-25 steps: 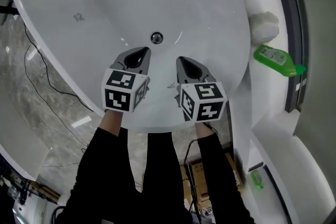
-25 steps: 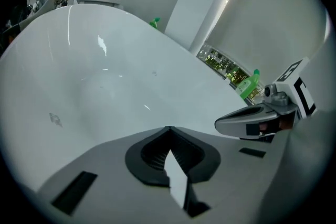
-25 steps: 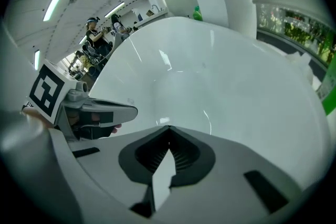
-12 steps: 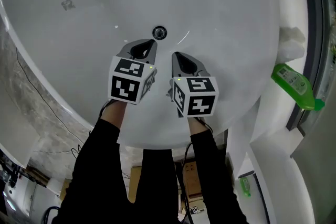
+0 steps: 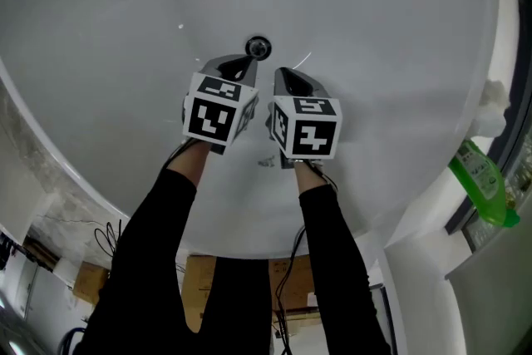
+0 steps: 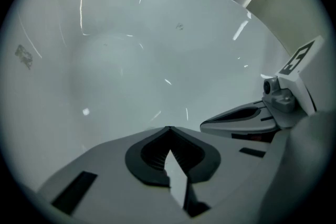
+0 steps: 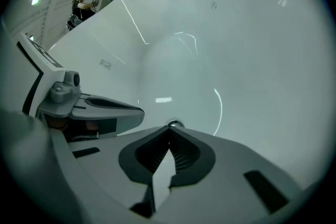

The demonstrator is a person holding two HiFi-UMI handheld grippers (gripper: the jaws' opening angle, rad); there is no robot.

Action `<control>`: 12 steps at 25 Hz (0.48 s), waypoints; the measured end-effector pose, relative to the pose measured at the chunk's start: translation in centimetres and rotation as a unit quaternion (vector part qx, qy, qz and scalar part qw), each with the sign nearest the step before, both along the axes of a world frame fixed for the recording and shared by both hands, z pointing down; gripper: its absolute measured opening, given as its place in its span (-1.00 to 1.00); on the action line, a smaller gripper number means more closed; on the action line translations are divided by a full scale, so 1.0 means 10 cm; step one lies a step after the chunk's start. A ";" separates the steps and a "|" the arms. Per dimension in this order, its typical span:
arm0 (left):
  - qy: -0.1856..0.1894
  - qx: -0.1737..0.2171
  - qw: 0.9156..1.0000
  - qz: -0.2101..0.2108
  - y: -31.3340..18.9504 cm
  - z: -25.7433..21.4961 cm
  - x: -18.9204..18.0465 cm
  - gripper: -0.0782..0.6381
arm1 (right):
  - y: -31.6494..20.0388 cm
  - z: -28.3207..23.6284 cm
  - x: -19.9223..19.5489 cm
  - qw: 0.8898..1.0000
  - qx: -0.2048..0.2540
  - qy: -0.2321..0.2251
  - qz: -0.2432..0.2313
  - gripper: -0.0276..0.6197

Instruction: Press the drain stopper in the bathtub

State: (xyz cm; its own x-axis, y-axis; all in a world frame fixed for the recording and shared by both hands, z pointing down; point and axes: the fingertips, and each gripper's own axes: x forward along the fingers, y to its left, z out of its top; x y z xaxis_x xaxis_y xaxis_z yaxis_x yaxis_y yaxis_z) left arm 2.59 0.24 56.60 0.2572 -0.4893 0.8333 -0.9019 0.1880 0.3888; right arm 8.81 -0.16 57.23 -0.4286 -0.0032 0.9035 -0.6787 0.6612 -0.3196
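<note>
The round chrome drain stopper [image 5: 258,47] sits in the floor of the white bathtub [image 5: 125,54]. My left gripper [image 5: 243,61] is shut and empty, its tip just below and left of the stopper. Beside it my right gripper [image 5: 280,72] is also shut and empty, a little short of the stopper and to its right. In the right gripper view the stopper [image 7: 175,124] peeks out just beyond the closed tips of my right gripper [image 7: 169,129], with the left gripper [image 7: 137,111] alongside. The left gripper view shows my left gripper [image 6: 168,128] over bare tub surface, stopper hidden.
A green bottle [image 5: 485,183] and a white lump [image 5: 492,108] rest on the ledge right of the tub. Cardboard boxes [image 5: 208,283] and cables [image 5: 108,237] lie on the floor under the near rim. A person [image 7: 81,5] stands far off in the right gripper view.
Both grippers have moved forward over the tub toward the drain stopper and drawn closer together. The left tip now sits almost at the stopper. Both stayed shut.
</note>
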 end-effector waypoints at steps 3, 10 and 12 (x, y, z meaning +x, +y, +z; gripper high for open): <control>0.013 -0.021 1.000 0.002 -0.01 0.27 0.05 -0.77 | -0.02 0.20 -0.02 1.000 -0.005 0.014 -0.014 -0.91; 0.012 -0.041 0.999 0.000 -0.02 0.75 0.09 -0.77 | -0.06 0.54 -0.04 0.999 -0.028 0.016 -0.011 -0.91; 0.015 -0.045 0.999 -0.009 -0.02 0.84 0.08 -0.77 | -0.04 0.61 -0.04 0.999 -0.033 0.019 -0.014 -0.91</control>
State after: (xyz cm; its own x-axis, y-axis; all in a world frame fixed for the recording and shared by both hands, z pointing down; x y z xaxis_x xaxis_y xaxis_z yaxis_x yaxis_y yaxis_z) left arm 3.39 0.03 65.01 0.2750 -0.4179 0.8658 -0.8861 0.2393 0.3970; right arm 8.38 -0.59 63.37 -0.3937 0.0683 0.9167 -0.6721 0.6589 -0.3378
